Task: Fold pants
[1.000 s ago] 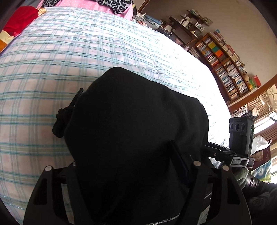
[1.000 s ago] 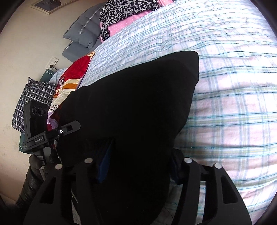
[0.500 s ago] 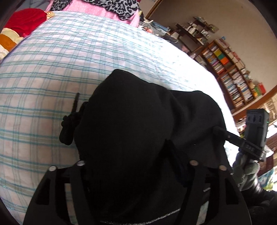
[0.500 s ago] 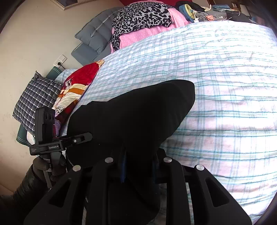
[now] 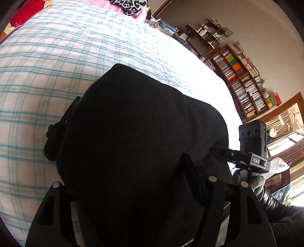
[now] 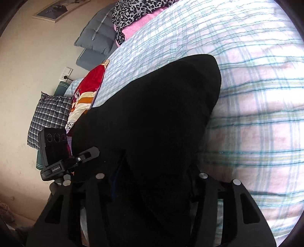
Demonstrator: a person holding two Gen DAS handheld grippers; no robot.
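Note:
Black pants [image 5: 142, 133] lie bunched on the plaid bed sheet [image 5: 57, 66], with a knotted drawstring [image 5: 54, 136] sticking out at their left edge. My left gripper [image 5: 131, 171] sits under the near edge of the cloth. Its jaws are wide and closing, with cloth heaped over and between them and the left finger hidden. In the right wrist view the pants [image 6: 161, 114] also drape across my right gripper [image 6: 156, 165], whose jaws are opening with cloth loose between them. Each view shows the other gripper at the cloth's side: right gripper [image 5: 228, 153], left gripper [image 6: 85, 155].
The plaid sheet [image 6: 256, 95] spreads wide beyond the pants. At the head of the bed are a red blanket [image 6: 93, 79], a checked pillow [image 6: 49, 117], a grey cushion [image 6: 96, 39] and leopard-print cloth [image 6: 136, 11]. A bookshelf [image 5: 241, 81] stands by the far wall. A gloved hand [image 5: 256, 184] holds the right gripper.
Half a second ago the right gripper's jaws were pinched close on the cloth; now they stand wide again. The right gripper has shifted sideways. The pants have barely moved in the left view.

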